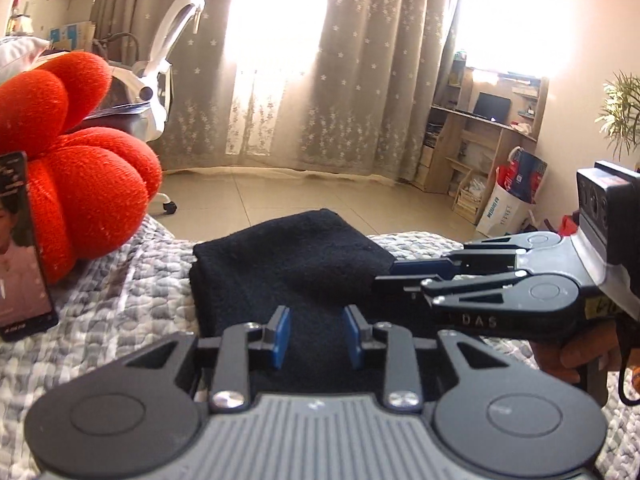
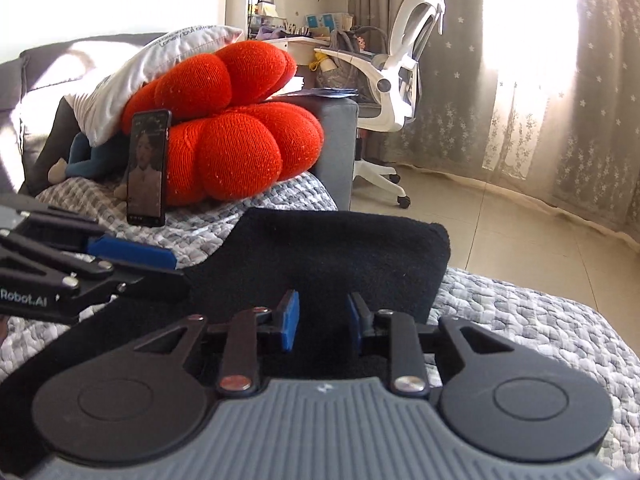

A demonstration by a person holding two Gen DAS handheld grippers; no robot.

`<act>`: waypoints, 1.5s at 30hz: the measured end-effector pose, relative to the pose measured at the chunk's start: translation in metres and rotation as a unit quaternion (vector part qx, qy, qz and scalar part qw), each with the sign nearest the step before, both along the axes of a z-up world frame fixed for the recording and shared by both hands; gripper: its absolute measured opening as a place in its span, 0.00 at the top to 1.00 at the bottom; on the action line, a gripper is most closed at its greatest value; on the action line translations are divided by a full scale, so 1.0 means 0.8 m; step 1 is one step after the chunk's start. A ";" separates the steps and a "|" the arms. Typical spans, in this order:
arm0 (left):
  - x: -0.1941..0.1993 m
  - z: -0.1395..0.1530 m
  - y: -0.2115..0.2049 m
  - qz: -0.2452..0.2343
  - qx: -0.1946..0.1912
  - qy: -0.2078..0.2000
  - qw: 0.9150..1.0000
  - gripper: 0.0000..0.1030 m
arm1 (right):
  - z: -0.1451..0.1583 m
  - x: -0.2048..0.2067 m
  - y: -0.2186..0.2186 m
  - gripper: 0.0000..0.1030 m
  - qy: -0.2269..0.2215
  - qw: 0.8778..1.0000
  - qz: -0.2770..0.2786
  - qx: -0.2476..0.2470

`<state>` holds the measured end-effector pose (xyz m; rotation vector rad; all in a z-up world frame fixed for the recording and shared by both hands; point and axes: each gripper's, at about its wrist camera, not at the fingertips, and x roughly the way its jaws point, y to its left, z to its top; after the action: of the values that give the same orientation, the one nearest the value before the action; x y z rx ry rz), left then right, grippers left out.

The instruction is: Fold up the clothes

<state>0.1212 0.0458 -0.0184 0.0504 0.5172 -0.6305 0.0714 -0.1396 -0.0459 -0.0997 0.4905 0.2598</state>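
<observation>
black fleecy garment (image 1: 288,256) is lying folded into a thick rectangular pad on the grey-and-white quilted bedspread (image 1: 120,304), fuzzy nap, rounded soft corners, doubled edge showing on its side toward the red cushion (image 1: 80,184). the garment is the landmark here.

left gripper (image 1: 316,334) is hovering over the near part of the garment, blue rubbery pads on black metal fingers (image 1: 282,334) standing a modest gap apart, nothing between them, only the dark cloth showing behind the gap. not gripping anything.

right gripper (image 2: 323,322) is sitting over the near edge of the garment too, its blue-padded fingers (image 2: 292,322) partly open with an empty gap, holding nothing. in the left wrist view it is coming in from the garment's right side, flat black linkage arms, tips lying at the garment's edge; cannot tell if touching. a hand (image 1: 576,356) is wrapping the handle behind it.

the red cushion is sitting beyond the garment's left side, knitted, puffy lobed pumpkin shape. a phone (image 2: 147,168) is standing upright leaning on the cushion, glossy screen lit. a white pillow (image 2: 160,68) is resting on top of the cushion. a white mesh office chair (image 2: 400,68) is standing on the tiled floor beyond the garment, in front of star-patterned lace curtains (image 1: 360,60).
</observation>
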 end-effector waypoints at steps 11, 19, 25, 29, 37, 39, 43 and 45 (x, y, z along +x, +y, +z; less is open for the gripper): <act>0.105 -0.032 -0.016 -0.017 0.073 -0.027 0.997 0.71 | -0.023 0.081 -0.041 0.78 -0.022 1.000 0.007 0.001; 0.143 -0.044 -0.013 -0.011 0.036 -0.014 0.999 0.72 | -0.038 0.143 -0.077 0.78 0.028 0.999 -0.029 0.027; 0.134 -0.037 -0.022 0.000 0.059 -0.019 0.998 0.72 | -0.034 0.137 -0.083 0.77 0.036 0.997 -0.040 0.046; 0.112 -0.017 -0.015 0.011 0.053 -0.013 0.998 0.66 | -0.012 0.106 -0.087 0.72 0.030 0.997 -0.030 0.067; 0.025 0.019 0.001 -0.032 0.037 0.001 0.999 0.65 | 0.022 0.016 -0.053 0.70 0.046 0.996 0.040 0.065; -0.002 0.017 0.000 -0.055 0.043 0.011 0.997 0.65 | 0.020 -0.003 -0.036 0.70 0.060 0.995 0.060 0.058; -0.057 0.007 -0.002 -0.090 0.059 0.035 0.994 0.65 | 0.012 -0.044 -0.004 0.70 0.085 0.991 0.095 0.031; -0.082 0.001 0.000 -0.102 0.064 0.046 0.992 0.65 | 0.010 -0.065 0.006 0.70 0.095 0.990 0.104 0.019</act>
<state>0.0552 0.0461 -0.0176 0.1980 0.6475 -0.8023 0.0197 -0.1347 -0.0380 -0.0896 0.6644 0.4864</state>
